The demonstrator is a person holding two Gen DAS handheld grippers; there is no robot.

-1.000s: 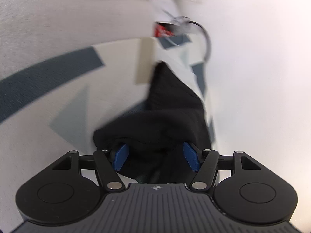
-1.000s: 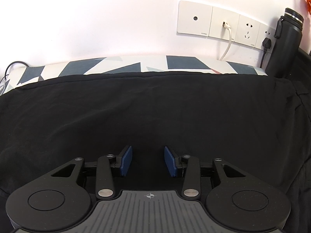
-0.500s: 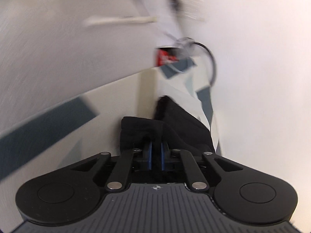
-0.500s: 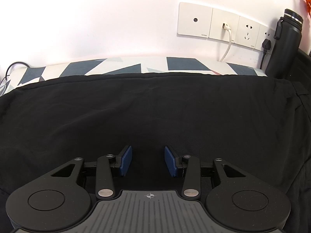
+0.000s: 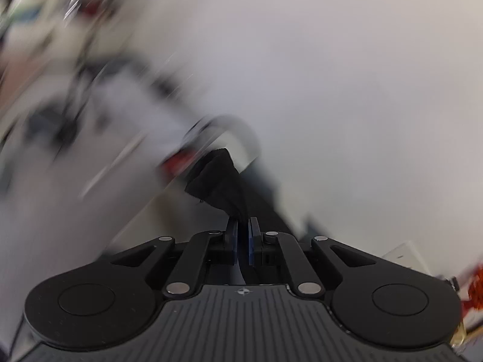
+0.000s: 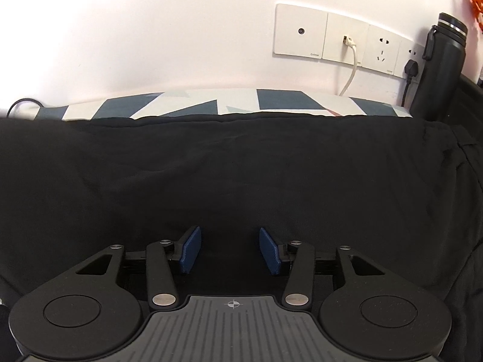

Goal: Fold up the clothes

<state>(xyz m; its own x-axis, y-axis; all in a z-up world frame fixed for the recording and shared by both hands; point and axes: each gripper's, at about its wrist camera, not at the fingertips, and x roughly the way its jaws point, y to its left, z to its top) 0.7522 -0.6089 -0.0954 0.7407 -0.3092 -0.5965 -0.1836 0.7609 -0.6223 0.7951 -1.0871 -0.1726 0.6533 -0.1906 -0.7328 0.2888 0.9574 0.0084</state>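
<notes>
a black bottle [image 6: 442, 66] stands capped by the wall; its contents are hidden. my left gripper [image 5: 242, 233] pinches a corner of the black garment [image 6: 229, 175], tilted over blur. my right gripper [image 6: 229, 250] angles down over the cloth, jaws opening, pads clear of the fabric.

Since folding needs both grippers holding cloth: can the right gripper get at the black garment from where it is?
Probably yes. The right gripper sits directly over the black garment, its jaws opening with only cloth beneath them, nothing in the way.
</notes>
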